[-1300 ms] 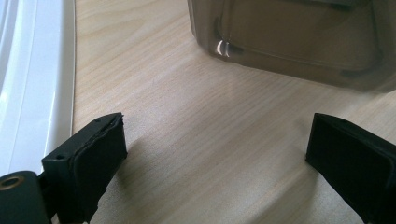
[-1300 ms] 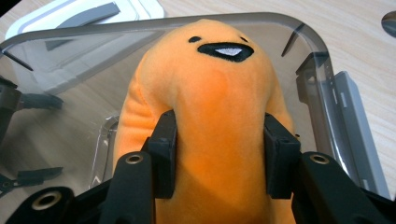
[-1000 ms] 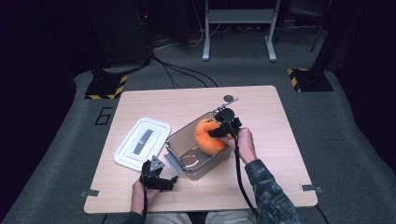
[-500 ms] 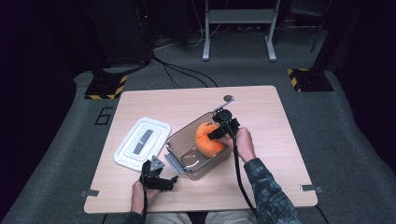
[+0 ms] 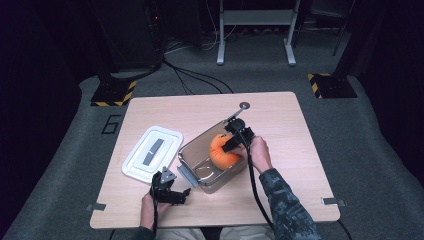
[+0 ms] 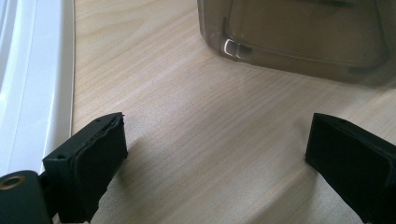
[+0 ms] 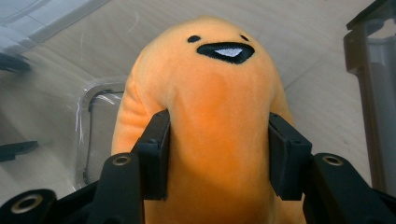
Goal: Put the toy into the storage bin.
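Note:
An orange plush toy point(image 5: 222, 150) with a stitched face point(image 7: 210, 93) sits partly inside a clear plastic container point(image 5: 195, 145) at the middle of the table. My right gripper point(image 5: 230, 146) comes at it from the far right. Its jaws have just been opening a little, but both pads point(image 7: 156, 149) still press the toy's sides, so it is shut on the toy. My left gripper point(image 5: 181, 192) rests open on the wood near the front edge. Bare table lies between its jaws point(image 6: 215, 158), and the container's corner point(image 6: 299, 42) is just ahead.
A white lid point(image 5: 152, 152) lies flat left of the container, and its edge point(image 6: 28, 84) runs beside my left jaw. A small metal disc point(image 5: 244, 105) sits near the table's far edge. Stands with striped bases point(image 5: 114, 92) are on the floor beyond.
The right gripper and the plush toy have shifted slightly toward the near side, lower into the container. The left gripper has stayed put.

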`<control>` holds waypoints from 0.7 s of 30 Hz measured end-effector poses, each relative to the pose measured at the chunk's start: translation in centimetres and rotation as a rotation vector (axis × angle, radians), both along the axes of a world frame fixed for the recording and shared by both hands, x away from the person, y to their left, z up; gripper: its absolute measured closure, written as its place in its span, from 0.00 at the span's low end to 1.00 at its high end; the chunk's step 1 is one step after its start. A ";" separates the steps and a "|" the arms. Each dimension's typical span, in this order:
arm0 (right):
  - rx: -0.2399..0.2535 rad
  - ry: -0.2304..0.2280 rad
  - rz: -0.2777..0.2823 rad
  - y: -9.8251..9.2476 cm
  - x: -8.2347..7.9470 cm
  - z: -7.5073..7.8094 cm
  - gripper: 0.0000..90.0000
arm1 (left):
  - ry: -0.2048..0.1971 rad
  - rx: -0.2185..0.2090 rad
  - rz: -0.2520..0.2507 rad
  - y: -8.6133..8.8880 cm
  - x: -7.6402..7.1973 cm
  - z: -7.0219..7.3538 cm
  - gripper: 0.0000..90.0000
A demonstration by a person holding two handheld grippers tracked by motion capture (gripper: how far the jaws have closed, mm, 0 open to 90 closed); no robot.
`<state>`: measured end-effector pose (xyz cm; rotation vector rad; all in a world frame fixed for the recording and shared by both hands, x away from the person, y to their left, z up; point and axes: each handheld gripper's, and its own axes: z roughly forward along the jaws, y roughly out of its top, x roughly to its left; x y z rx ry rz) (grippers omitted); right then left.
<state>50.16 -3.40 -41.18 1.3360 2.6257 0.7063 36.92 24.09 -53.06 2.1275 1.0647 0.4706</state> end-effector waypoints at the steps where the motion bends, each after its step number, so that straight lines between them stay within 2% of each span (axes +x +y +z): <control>1: -0.005 -0.001 0.007 0.0 0.0 0.0 0.54 | 0.000 0.000 0.000 0.0 0.0 0.0 0.06; 6: -0.005 0.004 0.007 0.0 0.1 -0.1 0.51 | -0.001 0.001 -0.002 0.0 0.0 0.0 0.06; 11: 0.006 0.005 0.005 0.0 0.2 0.0 0.38 | 0.000 0.000 0.000 0.0 0.0 0.0 0.06; 18: 0.034 -0.031 0.007 -0.3 -0.2 0.6 0.17 | -0.001 0.001 -0.001 0.0 0.0 0.0 0.06; 21: 0.054 -0.055 0.010 -0.6 -0.5 1.2 0.14 | -0.001 0.003 -0.003 0.0 0.0 0.0 0.06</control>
